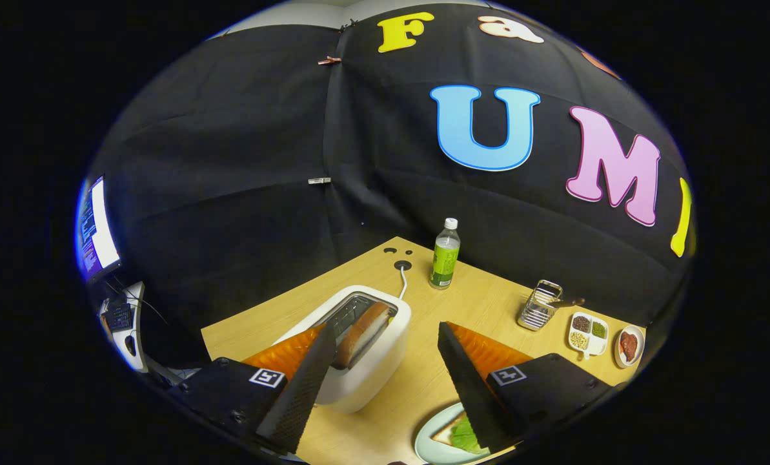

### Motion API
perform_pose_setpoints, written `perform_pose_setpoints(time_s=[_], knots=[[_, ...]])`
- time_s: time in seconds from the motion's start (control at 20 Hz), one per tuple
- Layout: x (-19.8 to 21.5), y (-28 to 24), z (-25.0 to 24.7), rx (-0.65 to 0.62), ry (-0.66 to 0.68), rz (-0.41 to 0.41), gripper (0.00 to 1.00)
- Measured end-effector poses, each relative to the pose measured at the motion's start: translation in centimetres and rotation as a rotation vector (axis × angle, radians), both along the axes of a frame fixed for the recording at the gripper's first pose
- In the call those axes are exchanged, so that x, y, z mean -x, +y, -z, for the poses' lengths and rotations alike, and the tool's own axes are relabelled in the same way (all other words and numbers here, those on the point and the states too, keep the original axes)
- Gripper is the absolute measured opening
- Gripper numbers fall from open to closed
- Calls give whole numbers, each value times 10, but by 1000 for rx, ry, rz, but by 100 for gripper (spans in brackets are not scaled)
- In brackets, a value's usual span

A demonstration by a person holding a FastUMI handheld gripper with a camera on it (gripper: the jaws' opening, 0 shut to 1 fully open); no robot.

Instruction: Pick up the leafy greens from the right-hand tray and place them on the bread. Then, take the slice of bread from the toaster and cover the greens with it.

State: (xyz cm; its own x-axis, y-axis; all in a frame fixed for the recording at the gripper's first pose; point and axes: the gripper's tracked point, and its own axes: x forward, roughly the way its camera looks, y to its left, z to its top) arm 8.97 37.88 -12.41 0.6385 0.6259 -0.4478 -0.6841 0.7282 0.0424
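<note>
No brand name or other writing can be made out on the objects; the bottle [445, 261] in the middle of the frame has a green wrap, but its print is too small to read. Each side of the gripper [385, 336] carries a small square black-and-white marker.

The leafy greens [465, 436] lie at the bottom of the frame, right of centre, as a bright green, crinkled leaf resting on a pale slice of bread [448, 431]. That slice sits on a light, round plate [431, 444], and one finger partly hides all three. The second slice of bread [365, 332] stands upright in the slot of a white toaster [372, 368] with rounded corners, left of centre; its crust looks brown and its face pale. A white cord [403, 282] runs from the toaster toward a dark hole in the table.

The fingers [307, 374] are spread wide and hold nothing. The toaster is partly between them, with the finger on the left overlapping its near corner.

The table [417, 381] has a light wood grain. At lower right stand a shiny wire holder [539, 305], a white divided dish [588, 332] with brown, green and pale grains, and a small round dish [628, 345] with something reddish. A lit screen [95, 229] shows at the left.
</note>
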Motion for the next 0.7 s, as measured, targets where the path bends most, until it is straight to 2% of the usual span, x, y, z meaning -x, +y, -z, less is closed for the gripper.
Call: perform_pose_setpoints(time_s=[0.45,0.65,0.7], knots=[[-16,43,47,-8,103,52,99],[-18,56,58,-24,125,73,76],[-19,57,60,-22,129,80,74]])
